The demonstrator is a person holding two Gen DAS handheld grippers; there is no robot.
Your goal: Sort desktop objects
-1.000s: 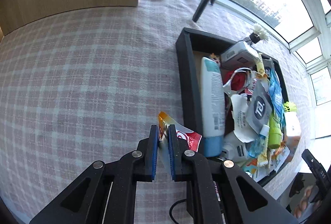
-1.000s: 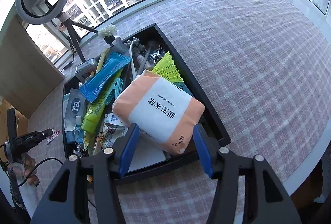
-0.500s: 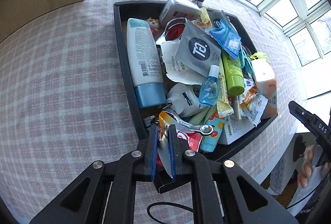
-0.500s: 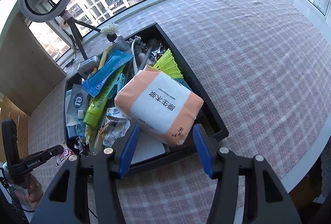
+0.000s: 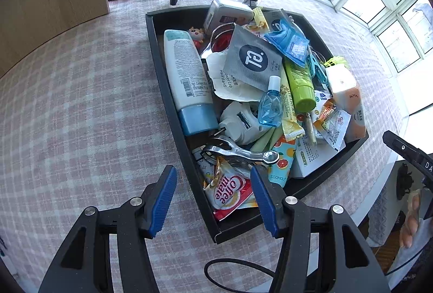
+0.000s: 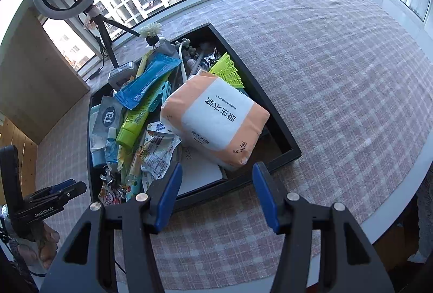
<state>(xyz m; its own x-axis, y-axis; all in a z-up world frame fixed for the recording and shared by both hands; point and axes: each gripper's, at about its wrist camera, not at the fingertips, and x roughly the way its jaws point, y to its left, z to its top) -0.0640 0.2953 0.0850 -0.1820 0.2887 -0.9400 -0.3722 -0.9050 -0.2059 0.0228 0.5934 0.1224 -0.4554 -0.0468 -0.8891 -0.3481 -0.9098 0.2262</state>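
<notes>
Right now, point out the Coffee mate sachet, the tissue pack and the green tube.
Coffee mate sachet [image 5: 226,191], left wrist view, on its red printed front.
Tissue pack [image 6: 216,114], right wrist view, on its white middle label.
Green tube [image 5: 299,82], left wrist view, on its body above the cap.

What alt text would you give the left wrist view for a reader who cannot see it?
The left tongs are opening above the near corner of a black tray, where a red Coffee-mate sachet lies, touched by neither pad. The tray is heaped with small items, including a white and blue bottle, and sits on a checked tablecloth.
</notes>
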